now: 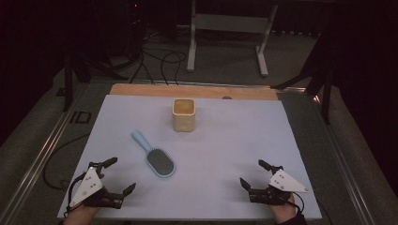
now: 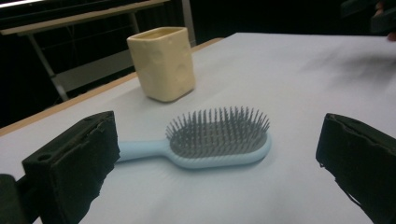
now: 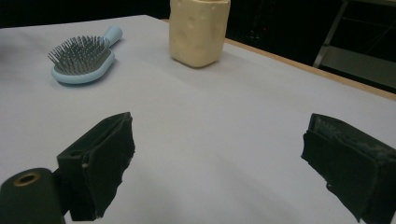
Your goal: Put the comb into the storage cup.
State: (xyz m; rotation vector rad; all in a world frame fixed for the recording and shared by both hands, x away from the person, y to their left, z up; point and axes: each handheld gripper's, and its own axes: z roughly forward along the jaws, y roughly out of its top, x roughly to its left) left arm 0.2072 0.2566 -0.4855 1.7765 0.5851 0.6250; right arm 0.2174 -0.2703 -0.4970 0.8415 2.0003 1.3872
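On the pale lilac-covered counter, a light blue plastic hairbrush with grey bristles lay bristles up, left of centre. A cream, square-sided ceramic cup stood upright farther back, apart from it. The left tool and right tool rested at the near corners, both spread wide and empty. Nothing seemed begun; all handling remained ahead.

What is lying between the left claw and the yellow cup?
The blue hairbrush, bristles up, lies between the left gripper and the cup, as the high view shows.
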